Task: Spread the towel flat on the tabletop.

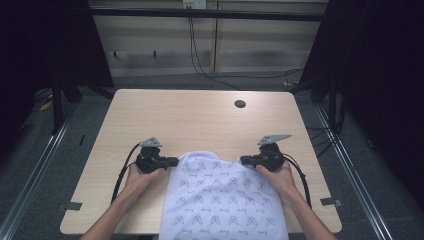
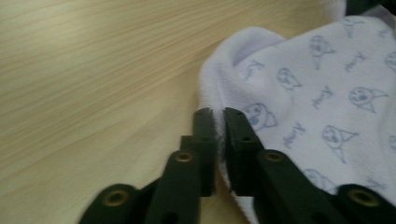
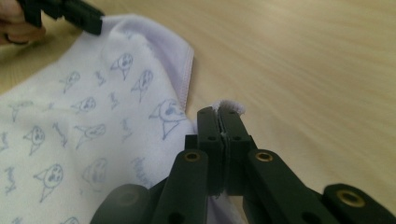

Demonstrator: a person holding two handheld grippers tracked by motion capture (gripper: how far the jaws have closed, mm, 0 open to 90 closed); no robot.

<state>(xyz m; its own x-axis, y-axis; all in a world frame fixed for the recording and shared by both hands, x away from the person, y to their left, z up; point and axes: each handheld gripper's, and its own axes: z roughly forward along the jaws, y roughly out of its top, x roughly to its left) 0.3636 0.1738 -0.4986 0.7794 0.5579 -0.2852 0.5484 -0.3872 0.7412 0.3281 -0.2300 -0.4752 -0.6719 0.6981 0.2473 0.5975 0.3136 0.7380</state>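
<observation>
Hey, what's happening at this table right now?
A person is working a white printed cloth on a wooden table with a hand-held tool in each hand. The left tool is pinched on the cloth's left far corner, and the right tool is clamped on the right far corner. The cloth lies flat between them, its near end hanging over the table's near edge.
</observation>
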